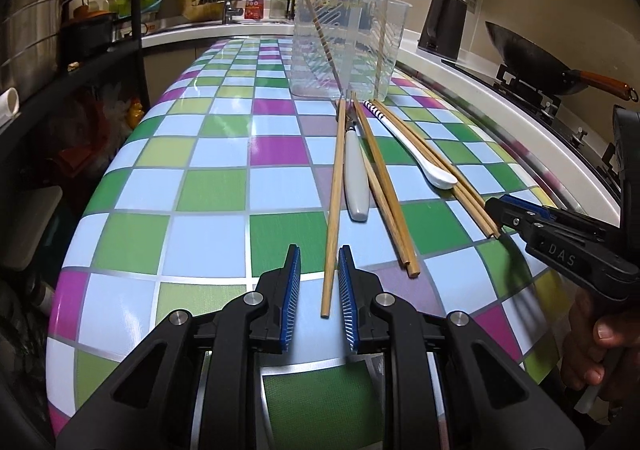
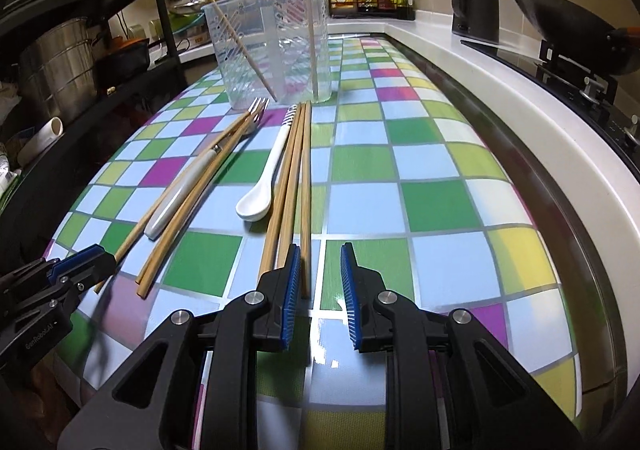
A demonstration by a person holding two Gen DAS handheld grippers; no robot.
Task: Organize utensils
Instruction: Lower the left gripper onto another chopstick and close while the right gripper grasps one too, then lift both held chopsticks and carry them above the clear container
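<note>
Several wooden chopsticks, a white-handled fork (image 1: 356, 178) and a white spoon (image 1: 420, 154) lie on the checkered tabletop (image 1: 208, 190). Behind them stands a clear plastic container (image 1: 348, 46) with one chopstick (image 1: 312, 10) leaning in it. My left gripper (image 1: 320, 298) is low over the table, jaws narrowly apart, straddling the near end of one chopstick (image 1: 334, 202) without pressing it. My right gripper (image 2: 320, 294) is likewise narrowly open. The rightmost chopstick (image 2: 306, 190) of a bundle lies just inside its left pad (image 2: 292, 290). The fork (image 2: 180, 190) and spoon (image 2: 264, 186) lie to its left.
A raised white counter edge (image 1: 500, 98) runs along the right, with a wok (image 1: 532, 62) on a stove and a black kettle (image 1: 442, 24). A dark shelf with metal pots (image 1: 32, 34) stands at the left. A hand (image 1: 592, 350) holds the right gripper (image 1: 496, 218).
</note>
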